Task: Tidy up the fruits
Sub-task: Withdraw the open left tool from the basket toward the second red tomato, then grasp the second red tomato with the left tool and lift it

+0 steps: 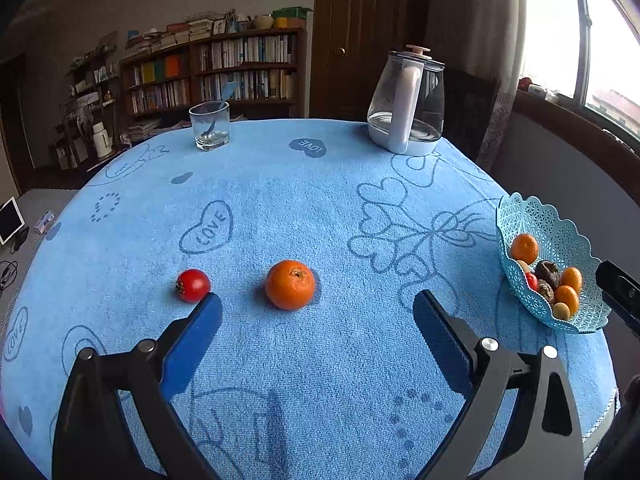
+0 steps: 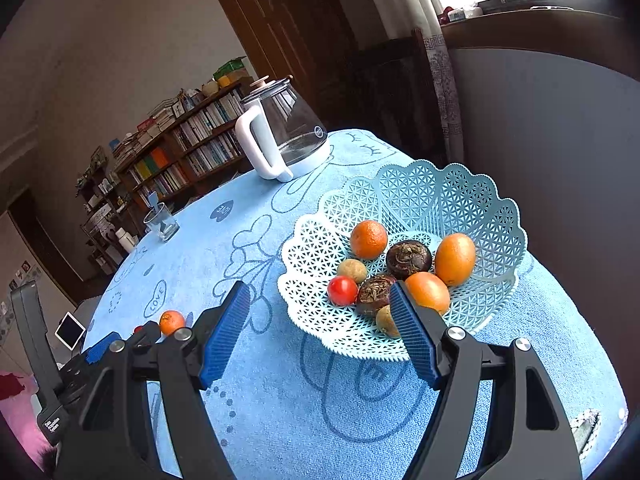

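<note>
Picking step: the left gripper [image 1: 318, 306] gapes empty, orange [image 1: 290, 285] just ahead between its fingers; next, advance and clamp it.

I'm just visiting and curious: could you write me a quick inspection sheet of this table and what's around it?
Surface: round table under a blue towel cloth printed with hearts.
Job's things: orange and tomato loose on the cloth; basket at the table's edge holds oranges, a tomato, dark and pale fruits.
Clutter: glass with a spoon in it; kettle.
Grippers: left gripper open, empty, facing the orange; right gripper open, empty, by the basket.
Cables: some on the floor at left.
Surroundings: bookshelves, door, window, tablet.
</note>
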The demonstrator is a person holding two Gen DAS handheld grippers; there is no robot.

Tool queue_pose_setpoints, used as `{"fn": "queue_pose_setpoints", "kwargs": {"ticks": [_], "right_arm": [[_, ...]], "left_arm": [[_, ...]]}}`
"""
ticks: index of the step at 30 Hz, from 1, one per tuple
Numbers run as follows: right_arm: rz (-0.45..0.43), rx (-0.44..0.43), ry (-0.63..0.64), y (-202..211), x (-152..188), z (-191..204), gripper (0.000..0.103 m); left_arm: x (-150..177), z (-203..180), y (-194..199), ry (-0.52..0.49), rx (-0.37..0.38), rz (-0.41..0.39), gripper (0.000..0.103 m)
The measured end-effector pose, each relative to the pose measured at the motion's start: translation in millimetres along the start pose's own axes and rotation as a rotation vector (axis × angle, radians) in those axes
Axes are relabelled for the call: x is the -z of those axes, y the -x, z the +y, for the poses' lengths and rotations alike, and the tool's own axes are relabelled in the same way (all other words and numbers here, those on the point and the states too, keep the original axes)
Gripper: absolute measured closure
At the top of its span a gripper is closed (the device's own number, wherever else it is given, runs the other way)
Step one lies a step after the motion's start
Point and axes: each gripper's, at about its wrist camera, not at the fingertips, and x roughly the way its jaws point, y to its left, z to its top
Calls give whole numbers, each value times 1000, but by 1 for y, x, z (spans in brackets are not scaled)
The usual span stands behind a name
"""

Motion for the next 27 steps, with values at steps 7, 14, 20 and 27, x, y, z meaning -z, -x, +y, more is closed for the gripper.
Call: {"fn": "queue_pose_setpoints", "kwargs": {"ticks": [7,14,20,27], "right_arm": [[17,-13,80,-5,11,18,27],[34,-33,165,-10,23,37,23],[74,-51,191,-18,33,47,23],[99,-65,219,-22,42,55,23]], "left_arm": [[3,40,-1,62,-63,6,5],[4,75,-6,116,-120,12,5],[3,95,-17,131,-141,24,5],[1,100,-36,111,-126,60,8]]}}
